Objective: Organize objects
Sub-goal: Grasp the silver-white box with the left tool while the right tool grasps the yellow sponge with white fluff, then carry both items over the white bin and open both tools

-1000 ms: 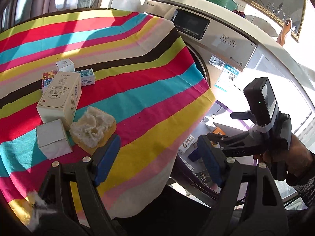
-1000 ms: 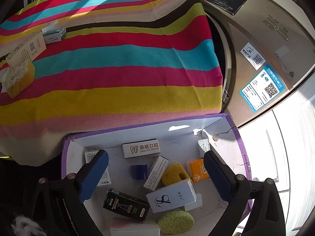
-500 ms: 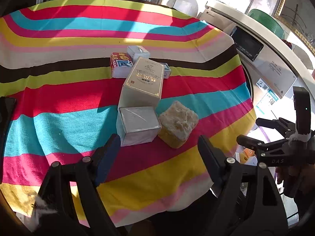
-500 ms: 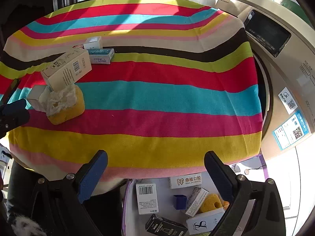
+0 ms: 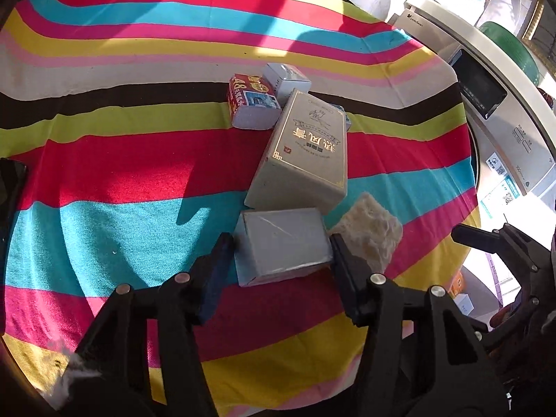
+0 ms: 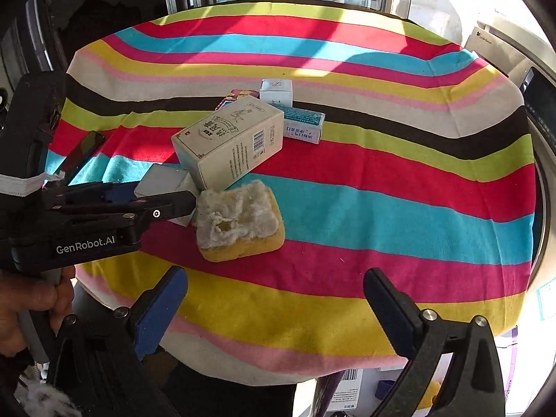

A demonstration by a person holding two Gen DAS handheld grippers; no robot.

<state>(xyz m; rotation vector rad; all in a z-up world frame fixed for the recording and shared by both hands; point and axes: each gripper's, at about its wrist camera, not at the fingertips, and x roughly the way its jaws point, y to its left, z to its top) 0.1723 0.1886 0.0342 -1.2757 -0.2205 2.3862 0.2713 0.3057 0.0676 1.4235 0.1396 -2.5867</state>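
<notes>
Left wrist view: the left tongs [image 5: 279, 259] straddle a small grey box [image 5: 280, 245] on the striped cloth [image 5: 139, 160] covering the surface, one pad at each end of the box; whether they press it or only flank it I cannot tell. A torn yellow sponge [image 5: 370, 234] lies just beside the box's right end, crowding the right pad. A large cream box [image 5: 302, 153] with gold lettering rests close behind the grey one. Further back sit a red-and-blue box [image 5: 252, 100] and a small white box [image 5: 286, 80]. A washing machine [image 5: 500, 111] stands at the right.

Right wrist view: the right tongs [image 6: 274, 300] hang spread wide above the cloth's near yellow stripe, gripping nothing. The sponge [image 6: 239, 219] lies ahead of them, and the left tongs [image 6: 153, 201] reach in from the left around the grey box [image 6: 160, 180]. A teal-and-white carton [image 6: 302, 125] lies behind the cream box [image 6: 229, 142]. A dark phone [image 6: 83, 153] lies at the cloth's left edge.
</notes>
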